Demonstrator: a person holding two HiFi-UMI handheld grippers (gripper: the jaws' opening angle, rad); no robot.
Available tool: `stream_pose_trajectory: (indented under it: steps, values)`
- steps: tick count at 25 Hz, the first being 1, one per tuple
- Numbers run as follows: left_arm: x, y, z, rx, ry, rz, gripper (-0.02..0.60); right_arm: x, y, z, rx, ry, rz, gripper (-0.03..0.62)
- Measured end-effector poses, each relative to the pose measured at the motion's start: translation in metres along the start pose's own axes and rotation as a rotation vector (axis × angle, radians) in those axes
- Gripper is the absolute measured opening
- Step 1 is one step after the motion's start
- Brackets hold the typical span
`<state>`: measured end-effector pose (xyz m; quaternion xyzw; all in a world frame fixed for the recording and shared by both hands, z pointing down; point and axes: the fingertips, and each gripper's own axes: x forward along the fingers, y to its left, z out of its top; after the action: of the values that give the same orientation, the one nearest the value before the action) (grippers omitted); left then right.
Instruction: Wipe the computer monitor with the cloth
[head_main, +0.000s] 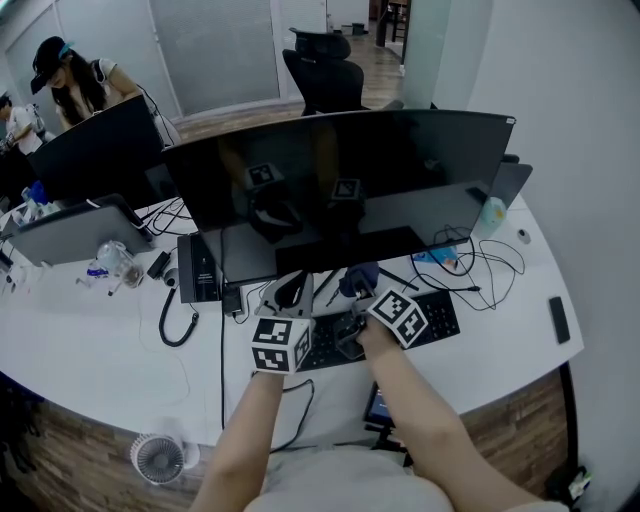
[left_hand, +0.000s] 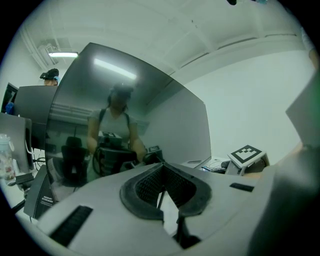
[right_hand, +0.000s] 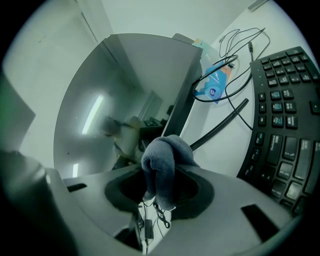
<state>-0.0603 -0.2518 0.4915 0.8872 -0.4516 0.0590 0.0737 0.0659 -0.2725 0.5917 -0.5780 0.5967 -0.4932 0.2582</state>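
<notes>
Cloth: blue-grey, bunched; a fold stands out past the jaw tips. In the head view it sits just under the monitor's lower edge, near mid-width. Contact with the screen cannot be told.
Right gripper: jaws pinching the cloth. In the head view it is at 12 o'clock from the person, over the left half of the keyboard.
Left gripper: jaws pressed together, nothing between them. It is just beside the right gripper, at its 9 o'clock, aimed at the screen.
Monitor: wide, curved, dark, upright on the surface. Its screen reflects both grippers. The lower edge hangs above the surface; the right edge ends near the wall at 3 o'clock.
Keyboard: black, under the right gripper and at its 3 o'clock, parallel to the front edge.
Cables: black loops at 2 o'clock from the keyboard, beside a blue packet below the monitor's right corner.
Black box: upright at the monitor's lower left corner, 10 o'clock from the left gripper.
Surface: white, curved front edge. Bare room lies at 8 o'clock, crossed by one black cable, and at 3 o'clock past the keyboard, where a small black bar lies near the edge.
Laptop: at 10 o'clock, well apart from the grippers, with a second monitor behind it.
</notes>
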Motion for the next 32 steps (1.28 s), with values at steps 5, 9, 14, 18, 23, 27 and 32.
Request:
stream_pose_trajectory:
  steps: [5,9,14,18,23,27,32]
  values:
    - [-0.006,0.011,-0.005,-0.010,0.002,0.013,0.008,0.003,0.004,-0.015,-0.013,0.022,0.007,0.127]
    - [-0.013,0.020,-0.008,-0.022,0.000,0.022,0.008,0.006,0.008,-0.026,-0.021,0.032,0.011,0.127]
    - [-0.023,0.032,-0.011,-0.036,-0.006,0.041,0.008,0.010,0.017,-0.045,-0.028,0.058,0.021,0.126]
    - [-0.029,0.040,-0.013,-0.049,-0.012,0.049,0.008,0.013,0.019,-0.051,-0.029,0.059,0.018,0.126]
    - [-0.035,0.048,-0.015,-0.056,-0.017,0.054,0.008,0.015,0.023,-0.061,-0.036,0.069,0.023,0.126]
    - [-0.040,0.057,-0.017,-0.061,-0.014,0.061,0.008,0.017,0.028,-0.074,-0.042,0.086,0.023,0.126]
    - [-0.051,0.073,-0.014,-0.065,-0.023,0.076,0.008,0.021,0.037,-0.092,-0.056,0.105,0.026,0.126]
